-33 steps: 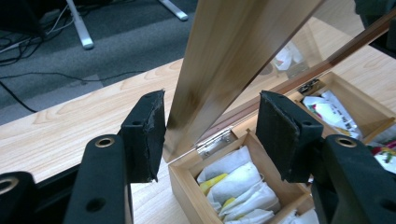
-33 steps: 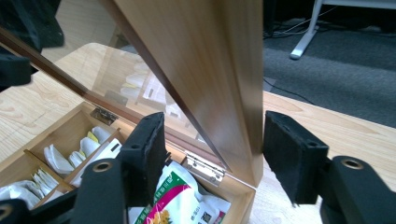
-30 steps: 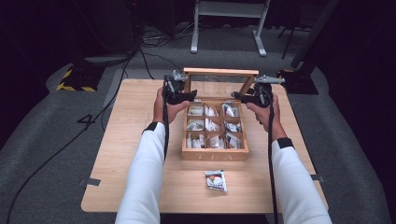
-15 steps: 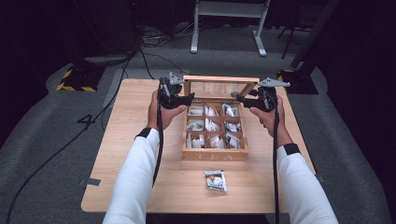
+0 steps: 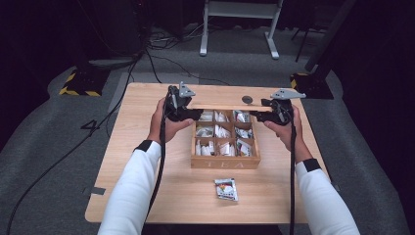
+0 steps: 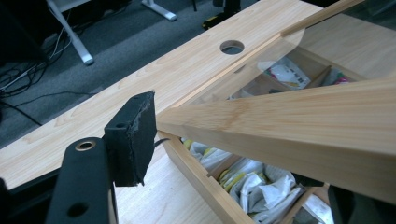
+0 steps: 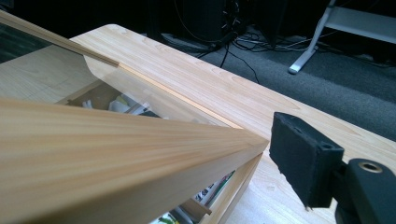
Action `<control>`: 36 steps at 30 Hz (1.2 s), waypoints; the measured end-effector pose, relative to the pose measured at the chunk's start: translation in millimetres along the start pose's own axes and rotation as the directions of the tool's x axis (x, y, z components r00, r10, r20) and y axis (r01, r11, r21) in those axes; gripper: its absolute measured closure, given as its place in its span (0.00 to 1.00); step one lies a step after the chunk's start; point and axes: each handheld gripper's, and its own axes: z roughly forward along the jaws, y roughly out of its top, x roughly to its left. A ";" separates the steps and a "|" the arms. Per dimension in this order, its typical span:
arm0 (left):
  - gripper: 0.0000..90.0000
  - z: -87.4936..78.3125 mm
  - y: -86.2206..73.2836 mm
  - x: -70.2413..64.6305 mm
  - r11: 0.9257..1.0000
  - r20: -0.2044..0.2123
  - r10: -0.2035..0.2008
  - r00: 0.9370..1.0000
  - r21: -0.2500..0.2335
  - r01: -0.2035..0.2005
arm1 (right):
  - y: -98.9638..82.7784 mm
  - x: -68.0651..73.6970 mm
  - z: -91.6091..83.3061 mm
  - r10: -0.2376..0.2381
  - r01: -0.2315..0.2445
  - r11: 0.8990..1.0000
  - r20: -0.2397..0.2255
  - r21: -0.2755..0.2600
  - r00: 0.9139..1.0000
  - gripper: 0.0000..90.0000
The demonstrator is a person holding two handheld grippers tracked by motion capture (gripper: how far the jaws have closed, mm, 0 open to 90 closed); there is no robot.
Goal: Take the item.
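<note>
A wooden tea box (image 5: pixel 225 159) sits on the table (image 5: pixel 147 186) a little right of its middle, nearer the far edge than the near one, its compartments full of tea bags (image 5: pixel 219 147). Its glass-paned lid (image 5: pixel 220 104) stands partly raised over the back of the box, hinged along the far side. The left gripper (image 5: pixel 193 115) is at the lid's left front corner and the right gripper (image 5: pixel 254 116) at its right front corner, each held in a hand with a white sleeve behind it. In the left gripper view the one black pad (image 6: pixel 133 137) in sight stands just off the tip of the lid's wooden frame (image 6: pixel 289 121), with a sliver of gap; the jaws have just been opening and stand spread around the corner rather than pinching it. In the right gripper view the pad (image 7: pixel 303 158) likewise stands just beside the frame's corner (image 7: pixel 140 154), apart from it, those jaws also having just widened. A single loose tea bag (image 5: pixel 226 189) lies on the table near its front edge, in front of the box.
</note>
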 end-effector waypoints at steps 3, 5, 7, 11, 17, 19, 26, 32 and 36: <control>0.38 -4.3 -2.5 -1.7 1.000 0.000 0.005 1.000 -0.005 -0.005 | -0.8 1.5 -5.0 -0.004 0.004 1.000 -0.007 -0.005 1.000 0.36; 0.37 -7.2 -4.5 -2.5 1.000 0.004 0.007 1.000 -0.005 -0.007 | -1.4 2.3 -8.1 -0.010 0.010 1.000 -0.009 -0.003 1.000 0.36; 0.37 -10.5 -6.8 -3.0 1.000 0.007 0.006 1.000 -0.012 -0.006 | -2.5 2.9 -11.5 -0.018 0.018 1.000 -0.009 -0.008 1.000 0.36; 0.37 -15.7 -10.6 -5.1 1.000 0.013 0.009 1.000 -0.023 -0.009 | -5.7 5.2 -18.5 -0.028 0.028 0.999 -0.008 -0.017 1.000 0.37; 0.37 -24.3 -14.8 -11.3 0.999 0.012 0.021 1.000 -0.032 -0.021 | -8.5 10.2 -28.5 -0.046 0.046 0.999 -0.009 -0.024 0.999 0.38; 0.37 -26.7 -16.5 -13.3 0.999 0.010 0.035 0.999 -0.031 -0.035 | -9.7 12.2 -31.1 -0.058 0.058 0.998 -0.007 -0.024 0.998 0.38; 0.36 -29.0 -25.6 -19.1 0.999 0.003 0.051 0.999 -0.017 -0.051 | -18.5 19.0 -40.2 -0.073 0.072 0.997 -0.010 -0.038 0.997 0.38; 0.35 -32.6 -34.6 -22.1 0.998 0.000 0.060 0.998 -0.022 -0.060 | -26.7 21.9 -47.5 -0.076 0.075 0.996 -0.021 -0.049 0.997 0.38; 0.35 -33.1 -41.0 -24.7 0.998 0.007 0.052 0.999 -0.026 -0.052 | -31.5 24.0 -50.1 -0.084 0.083 0.996 -0.022 -0.042 0.996 0.38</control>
